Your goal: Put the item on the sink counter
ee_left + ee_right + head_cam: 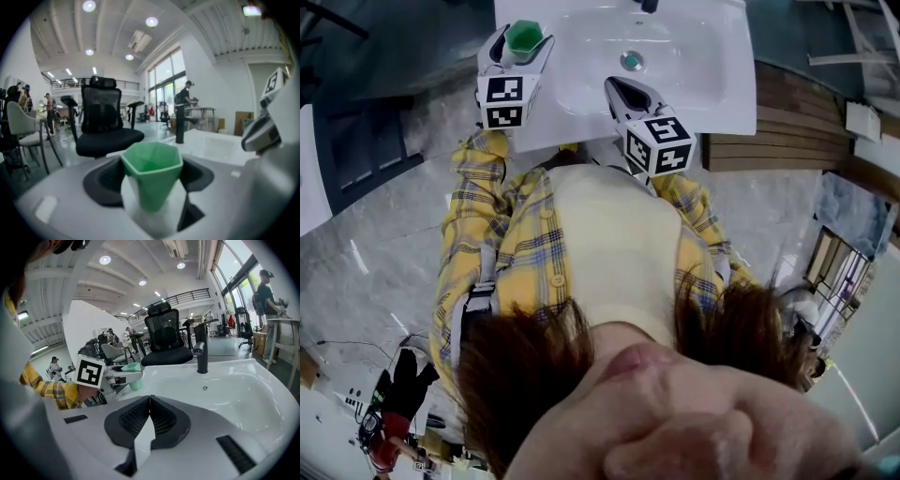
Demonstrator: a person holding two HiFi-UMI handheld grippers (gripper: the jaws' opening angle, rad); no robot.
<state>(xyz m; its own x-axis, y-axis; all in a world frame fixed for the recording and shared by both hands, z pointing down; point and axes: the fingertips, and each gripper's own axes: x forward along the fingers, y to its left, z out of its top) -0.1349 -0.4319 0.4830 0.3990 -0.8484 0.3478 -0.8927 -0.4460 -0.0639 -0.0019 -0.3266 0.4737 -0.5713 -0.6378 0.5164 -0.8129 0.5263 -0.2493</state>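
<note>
there are two hand-held grippers. the left hand-held gripper squeezes the one green cup between its jaws, open end up, over the left side of the white sink worktop. the right hand-held gripper is pressed closed with nothing in it, over the front of the sink bowl. farther out are one black tap and one drain.

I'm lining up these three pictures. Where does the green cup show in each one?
Head view: green cup at the top, left of centre, over the counter edge.
Left gripper view: cup at lower centre, clamped between the jaws.
Right gripper view: cup small, left of centre.
Shared landmark: the white sink.
</note>
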